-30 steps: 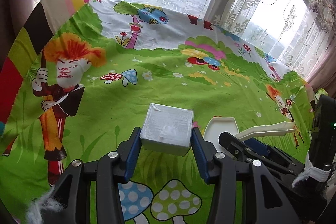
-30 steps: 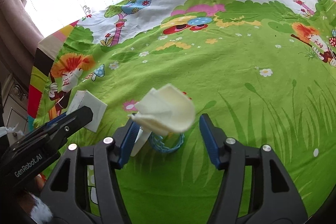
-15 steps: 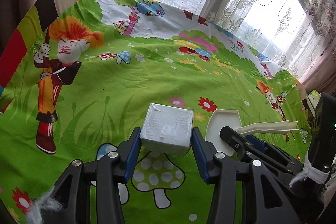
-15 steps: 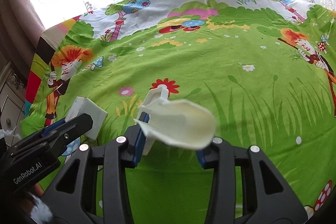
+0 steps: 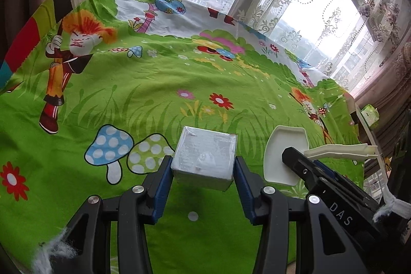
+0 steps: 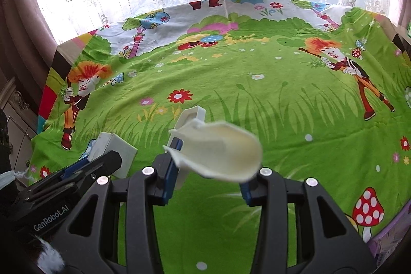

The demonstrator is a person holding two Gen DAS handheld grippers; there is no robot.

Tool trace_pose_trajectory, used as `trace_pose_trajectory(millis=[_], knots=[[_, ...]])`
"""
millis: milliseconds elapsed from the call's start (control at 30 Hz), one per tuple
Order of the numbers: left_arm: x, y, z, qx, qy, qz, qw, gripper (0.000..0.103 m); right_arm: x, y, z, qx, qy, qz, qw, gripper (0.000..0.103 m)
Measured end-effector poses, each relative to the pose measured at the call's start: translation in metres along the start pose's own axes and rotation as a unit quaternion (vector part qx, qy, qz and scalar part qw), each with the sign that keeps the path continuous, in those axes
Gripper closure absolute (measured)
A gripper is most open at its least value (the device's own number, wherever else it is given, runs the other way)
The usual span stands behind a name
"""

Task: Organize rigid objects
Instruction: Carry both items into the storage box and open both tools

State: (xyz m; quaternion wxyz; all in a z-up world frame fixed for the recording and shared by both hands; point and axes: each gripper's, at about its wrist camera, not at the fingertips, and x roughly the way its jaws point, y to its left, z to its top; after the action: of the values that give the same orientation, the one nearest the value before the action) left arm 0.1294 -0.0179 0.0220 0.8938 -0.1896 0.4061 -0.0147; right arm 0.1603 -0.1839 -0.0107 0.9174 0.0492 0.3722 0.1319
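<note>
At lower centre of the left wrist view, our left gripper point(image 5: 204, 171) clamped the white box point(image 5: 205, 158) by its sides, above the cartoon tablecloth point(image 5: 154, 94). Lower centre of the right view, the right gripper point(image 6: 209, 171) gripped the cream scoop point(image 6: 218, 150) by its handle, apparently for carrying. Only the left view showed the scoop's flat profile.

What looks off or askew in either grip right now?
The white scoop sits crooked in the right gripper: its bowl lies sideways across the fingers, with the handle poking off past the left finger. The grey box sits square in the left gripper. Nothing looks spilled or broken.
</note>
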Motion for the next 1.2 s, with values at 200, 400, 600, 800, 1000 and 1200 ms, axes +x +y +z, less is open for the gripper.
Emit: trace_pose_trajectory(millis=[200, 400, 600, 800, 1000, 1200], knots=[[-0.013, -0.019, -0.013, 0.014, 0.000, -0.013, 0.9998, 0.055, -0.027, -0.015, -0.010, 0.008, -0.002, -0.006, 1.000, 0.059], [-0.026, -0.045, -0.026, 0.036, 0.002, -0.031, 0.9989, 0.055, -0.053, -0.033, -0.024, 0.019, -0.002, -0.012, 1.000, 0.059], [-0.036, -0.070, -0.041, 0.057, 0.009, -0.049, 0.9971, 0.055, -0.081, -0.052, -0.038, 0.025, -0.005, -0.021, 0.999, 0.059], [-0.045, -0.101, -0.056, 0.083, 0.015, -0.072, 0.9938, 0.055, -0.109, -0.077, -0.049, 0.036, -0.012, -0.034, 0.999, 0.059], [-0.052, -0.131, -0.071, 0.108, 0.025, -0.097, 0.9892, 0.055, -0.134, -0.105, -0.062, 0.054, -0.015, -0.050, 0.997, 0.059], [-0.056, -0.163, -0.090, 0.143, 0.038, -0.117, 0.9820, 0.055, -0.155, -0.137, -0.082, 0.071, -0.010, -0.072, 0.995, 0.059]])
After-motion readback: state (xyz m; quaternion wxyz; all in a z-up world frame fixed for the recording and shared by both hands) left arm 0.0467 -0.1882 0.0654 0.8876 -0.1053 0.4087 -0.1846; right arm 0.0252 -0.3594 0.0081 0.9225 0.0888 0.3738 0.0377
